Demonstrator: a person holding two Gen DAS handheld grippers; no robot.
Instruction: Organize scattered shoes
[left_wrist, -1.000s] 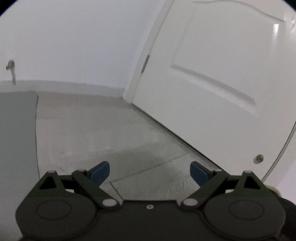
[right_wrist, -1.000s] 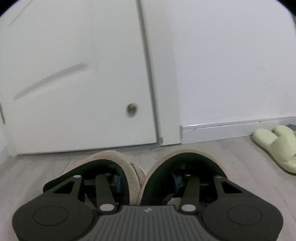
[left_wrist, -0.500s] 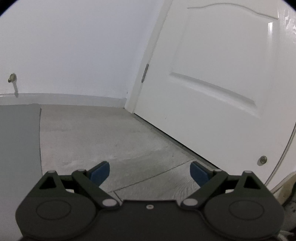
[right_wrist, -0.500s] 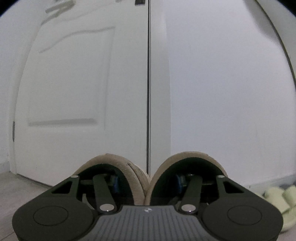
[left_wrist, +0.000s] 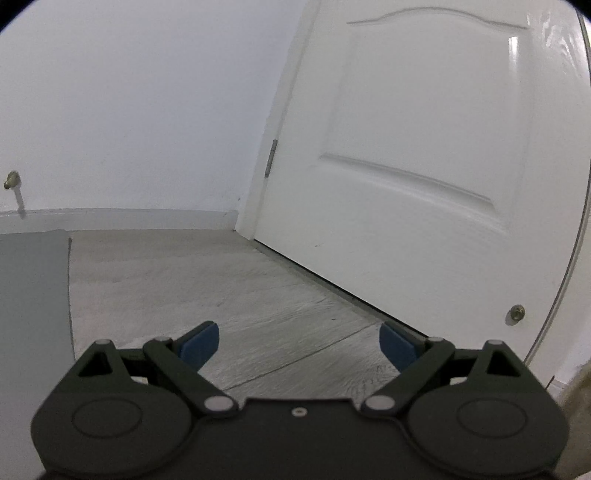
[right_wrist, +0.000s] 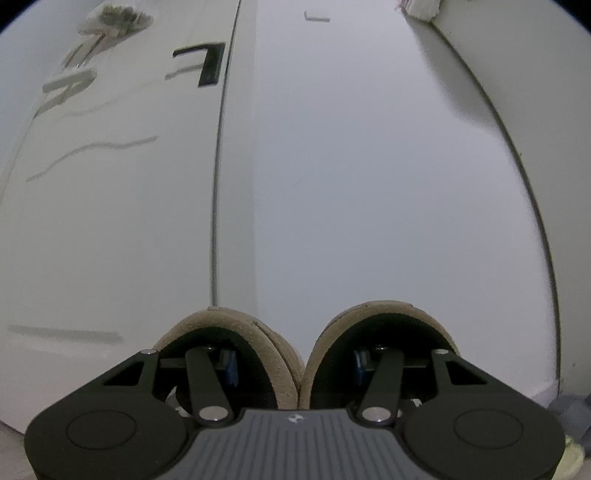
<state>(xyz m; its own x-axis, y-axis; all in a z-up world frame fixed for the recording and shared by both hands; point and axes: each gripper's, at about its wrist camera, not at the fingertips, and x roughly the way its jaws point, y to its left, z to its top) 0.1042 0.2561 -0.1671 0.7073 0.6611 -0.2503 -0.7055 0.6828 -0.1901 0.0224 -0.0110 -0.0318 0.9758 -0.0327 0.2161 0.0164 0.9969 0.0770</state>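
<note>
- My left gripper (left_wrist: 298, 343) has its jaws spread wide with nothing between them; only bare grey floor (left_wrist: 229, 295) shows past the blue pads (left_wrist: 199, 341). I judge it is kept free so it can take another shoe once the right side's load is dealt with.
- It sits low and fairly level, looking across the floor toward the corner where the skirting (left_wrist: 122, 214) meets the white door (left_wrist: 424, 166). A grey mat (left_wrist: 33, 295) lies at the left edge, and a small door stop (left_wrist: 516, 313) is fixed low on the door.
- At the far right edge of the left view a beige, blurred shape shows; I take it for part of the carried footwear, but cannot be sure.
- My right gripper (right_wrist: 295, 363) has one finger inside each of two beige slippers (right_wrist: 255, 339), the pair pressed side by side so their inner walls meet between the jaws. I read the jaws as pinching those two walls together, which lets one hand carry both slippers as a pair.
- The right gripper is tipped upward: past the slipper toes I see only the wall (right_wrist: 388, 184), the door edge and a dark handle (right_wrist: 208, 64) high up, with no floor in front. So the pair looks lifted clear, in transit to wherever it gets lined up.
- A pale green scrap (right_wrist: 574, 452) at the lower right corner may be another slipper; too little shows to tell.
</note>
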